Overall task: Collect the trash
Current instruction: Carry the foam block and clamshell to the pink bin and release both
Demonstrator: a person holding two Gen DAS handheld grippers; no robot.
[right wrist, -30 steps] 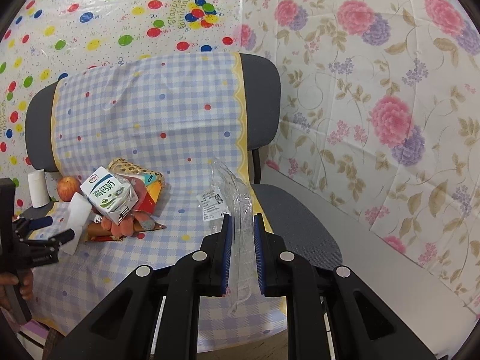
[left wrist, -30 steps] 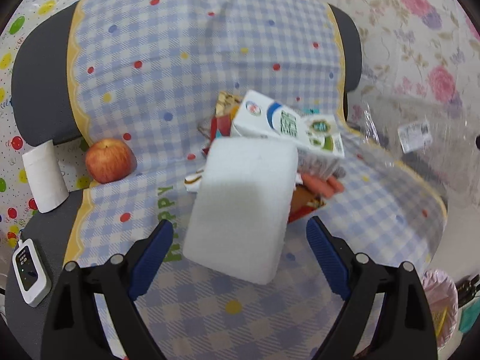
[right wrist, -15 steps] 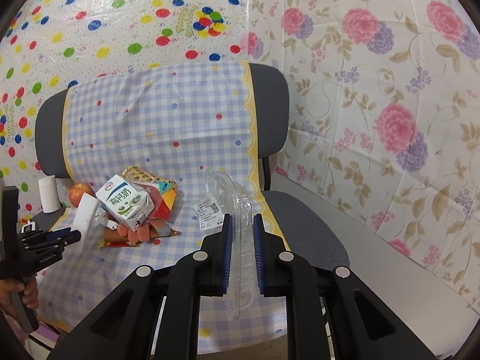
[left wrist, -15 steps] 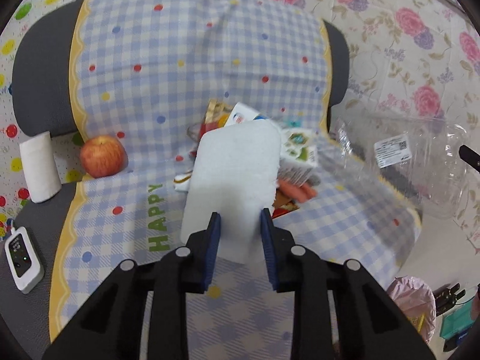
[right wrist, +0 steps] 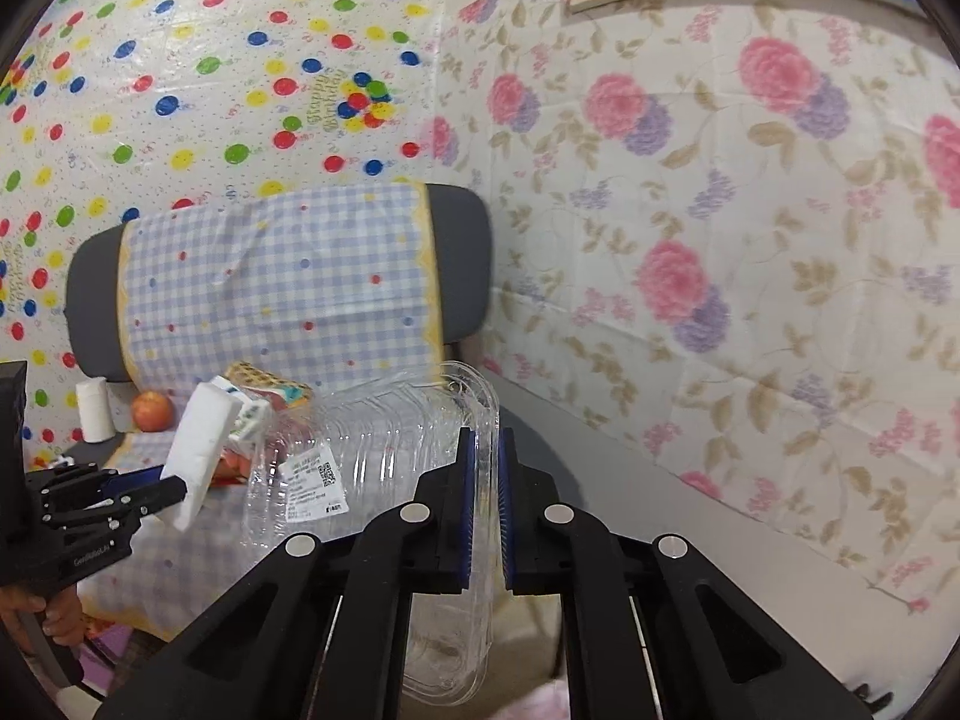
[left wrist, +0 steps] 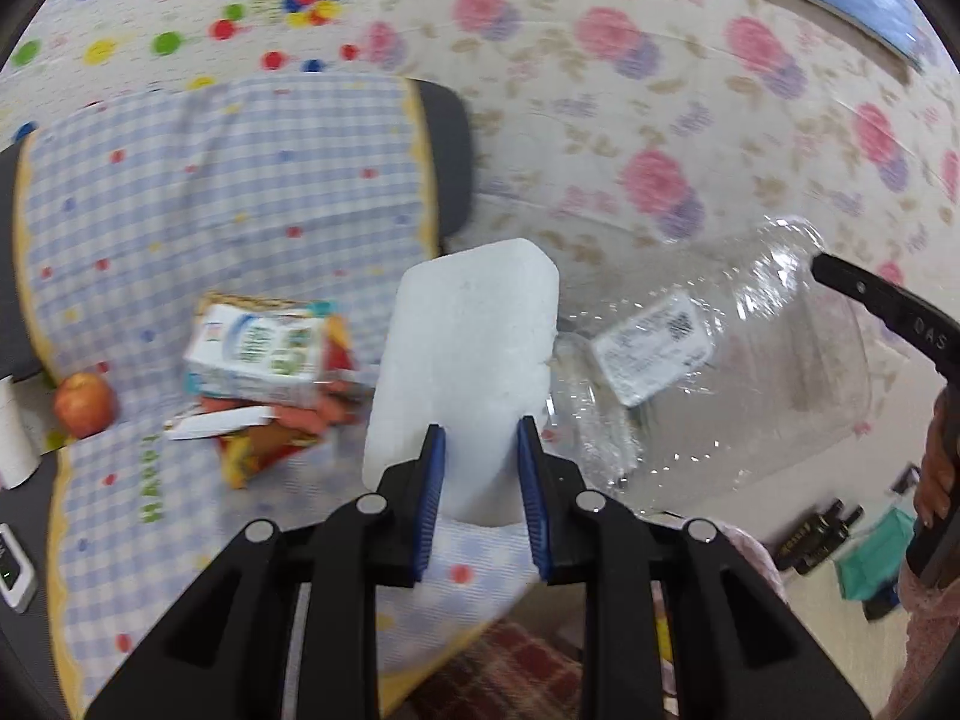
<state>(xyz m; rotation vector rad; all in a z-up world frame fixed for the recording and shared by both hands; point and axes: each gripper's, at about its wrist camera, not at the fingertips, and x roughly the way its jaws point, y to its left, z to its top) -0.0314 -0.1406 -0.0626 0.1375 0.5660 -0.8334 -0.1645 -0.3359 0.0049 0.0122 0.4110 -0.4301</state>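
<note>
An apple (left wrist: 84, 404) rests on the checked chair cover (left wrist: 240, 192).

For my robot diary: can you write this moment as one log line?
left gripper: shut on white foam block | right gripper: closing on clear plastic container | milk carton, apple: on chair

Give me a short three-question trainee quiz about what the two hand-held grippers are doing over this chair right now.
1. True or false: the left hand-held gripper grips a white foam block.
2. What does the right hand-held gripper hold? A) milk carton B) clear plastic container C) apple
3. Name the red fruit resting on the checked cloth near the paper roll.

Key:
1. True
2. B, the clear plastic container; the jaws are closing on its rim
3. The apple
</note>
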